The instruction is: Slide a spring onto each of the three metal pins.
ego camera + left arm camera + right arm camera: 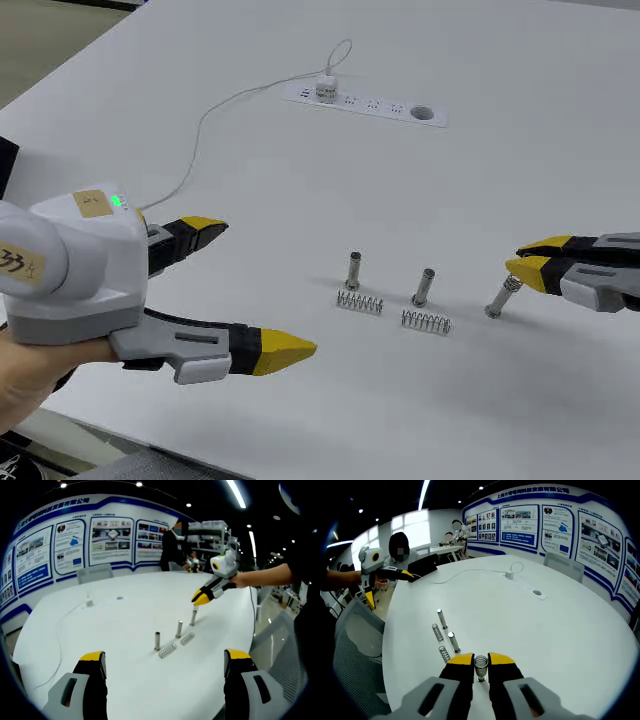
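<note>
Table (480, 180): white and round; in the head view its near edge runs just below the left gripper, and broad bare surface lies between the pins and the power strip (365, 103) on the far side
Left gripper (258, 288): low at the near left, jaws spread wide with nothing between them, well apart from the pins
Left pin (353, 270) and middle pin (424, 286): upright and bare, with the first loose spring (360, 302) and second loose spring (426, 321) lying flat just in front of them
Right pin (495, 305): leaning, with the held spring (511, 285) round its top
Right gripper (520, 258): comes in from the right edge, tips at that spring
Left gripper view: own jaws wide apart over bare table; the row of pins stands mid-table with free surface all around it
Right gripper view: yellow tips are closed onto the held spring, which sits on the right pin; the table edge curves past on the left, a grey chair (355, 645) just beyond it
</note>
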{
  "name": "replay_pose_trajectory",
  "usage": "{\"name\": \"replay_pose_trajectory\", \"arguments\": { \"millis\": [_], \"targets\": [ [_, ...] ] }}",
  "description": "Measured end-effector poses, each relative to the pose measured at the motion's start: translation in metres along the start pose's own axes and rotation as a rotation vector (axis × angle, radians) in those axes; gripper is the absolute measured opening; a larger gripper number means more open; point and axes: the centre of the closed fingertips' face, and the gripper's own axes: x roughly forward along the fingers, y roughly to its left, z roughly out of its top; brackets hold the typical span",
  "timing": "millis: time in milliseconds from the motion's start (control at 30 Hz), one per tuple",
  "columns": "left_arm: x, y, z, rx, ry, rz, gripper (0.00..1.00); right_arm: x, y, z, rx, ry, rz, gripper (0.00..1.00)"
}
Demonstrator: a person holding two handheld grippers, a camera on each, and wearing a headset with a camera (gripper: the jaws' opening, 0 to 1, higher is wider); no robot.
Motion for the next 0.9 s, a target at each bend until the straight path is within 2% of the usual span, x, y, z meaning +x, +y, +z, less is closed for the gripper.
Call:
{"name": "replay_pose_trajectory", "arguments": {
  "millis": [333, 900],
  "targets": [
    [0.001, 0.000, -0.003, -0.006, 0.010, 0.000, 1.00, 0.012, 0.008, -0.016, -0.028, 0.049, -0.001, 0.11],
    [0.000, -0.004, 0.000, -0.004, 0.010, -0.001, 1.00, 0.020, 0.014, -0.040, -0.072, 0.109, 0.004, 0.12]
  ]
}}
